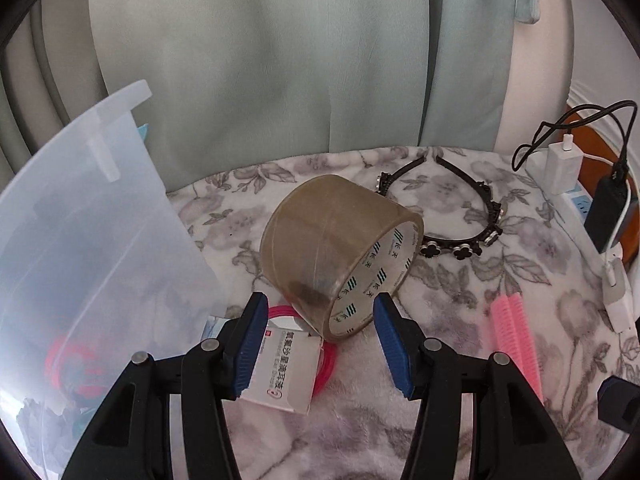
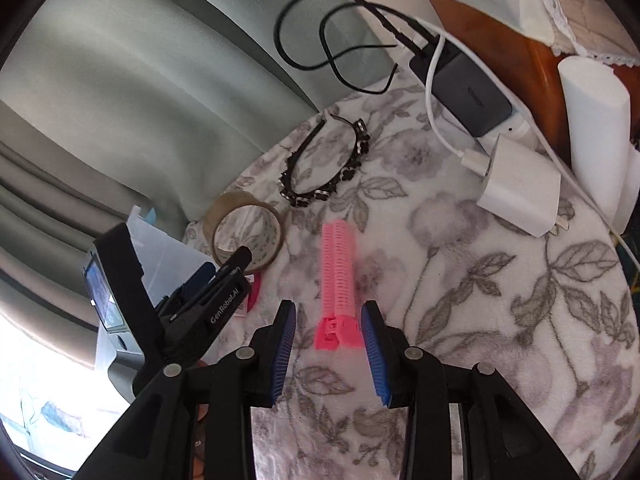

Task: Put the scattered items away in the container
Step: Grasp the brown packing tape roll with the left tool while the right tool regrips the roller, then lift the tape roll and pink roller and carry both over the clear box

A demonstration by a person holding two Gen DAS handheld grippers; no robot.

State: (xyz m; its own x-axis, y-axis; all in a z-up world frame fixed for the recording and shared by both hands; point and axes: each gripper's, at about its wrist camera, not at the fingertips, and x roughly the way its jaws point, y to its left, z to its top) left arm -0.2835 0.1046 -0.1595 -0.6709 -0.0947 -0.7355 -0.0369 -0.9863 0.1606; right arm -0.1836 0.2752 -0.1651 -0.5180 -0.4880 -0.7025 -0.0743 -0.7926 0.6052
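My left gripper (image 1: 320, 340) is open, its jaws on either side of the near edge of a brown tape roll (image 1: 340, 252) lying on its side. A white medicine box (image 1: 284, 372) lies on a pink ring (image 1: 326, 364) by the left finger. The clear plastic container (image 1: 80, 240) stands at left with items inside. My right gripper (image 2: 329, 344) is open around the near end of a pink hair clip (image 2: 338, 276), also in the left wrist view (image 1: 514, 332). A black flowered headband (image 1: 460, 216) lies behind the tape, also in the right wrist view (image 2: 328, 168).
A floral blanket (image 2: 480, 300) covers the surface. At the right edge are a white charger (image 2: 520, 192), a black power bank (image 2: 468, 92) and cables (image 2: 320, 40). A green curtain (image 1: 260, 60) hangs behind. The left gripper (image 2: 216, 288) shows in the right wrist view by the container.
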